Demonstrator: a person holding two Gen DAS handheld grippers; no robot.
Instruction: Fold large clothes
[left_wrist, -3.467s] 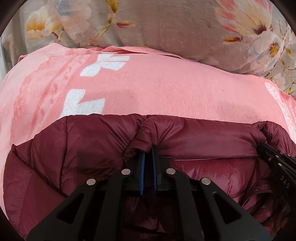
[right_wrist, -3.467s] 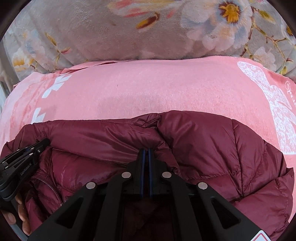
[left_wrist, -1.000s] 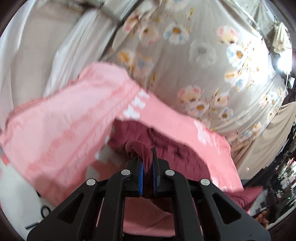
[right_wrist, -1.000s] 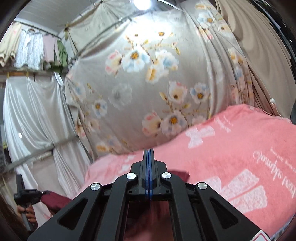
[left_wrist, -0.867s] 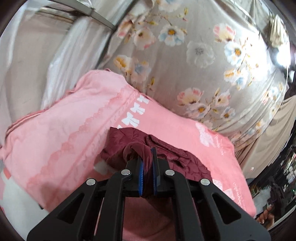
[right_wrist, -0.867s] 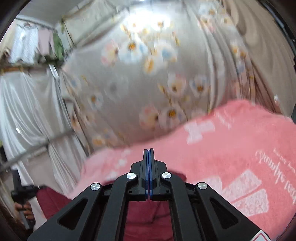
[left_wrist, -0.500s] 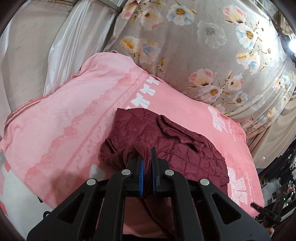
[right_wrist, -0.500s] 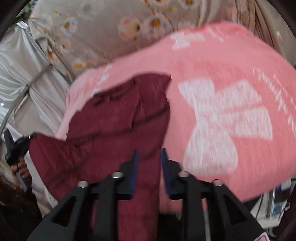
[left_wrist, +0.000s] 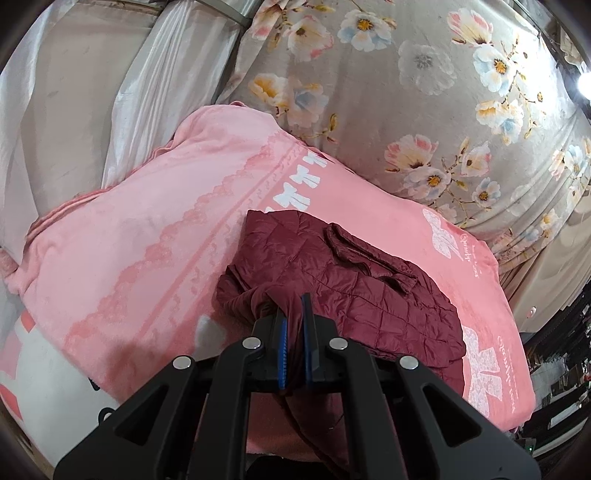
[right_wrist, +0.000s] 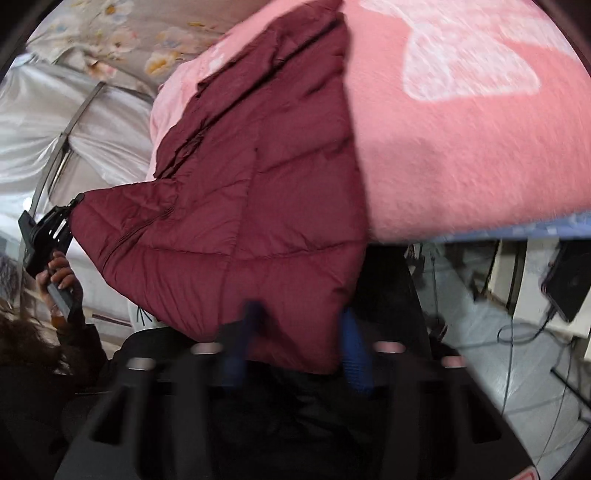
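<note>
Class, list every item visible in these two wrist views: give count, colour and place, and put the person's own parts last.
Padded jacket: one, maroon, lying on the blanket, one part hanging over its near edge.
Blanket: one, pink with white bow prints, covering the bed.
Floral sheet: one, grey with pink, white and blue flowers, hanging behind the bed.
Plain drapes: pale silver, left of the floral sheet.
Cables: several, dark, on the floor right of the bed.
Left gripper: one, black with blue pads, shut on a bunch of jacket fabric.
Right gripper: one, black with blue pads, blurred, jaws apart and just closing, jacket hem between them.
Hand: one, holding the left gripper's handle.
</note>
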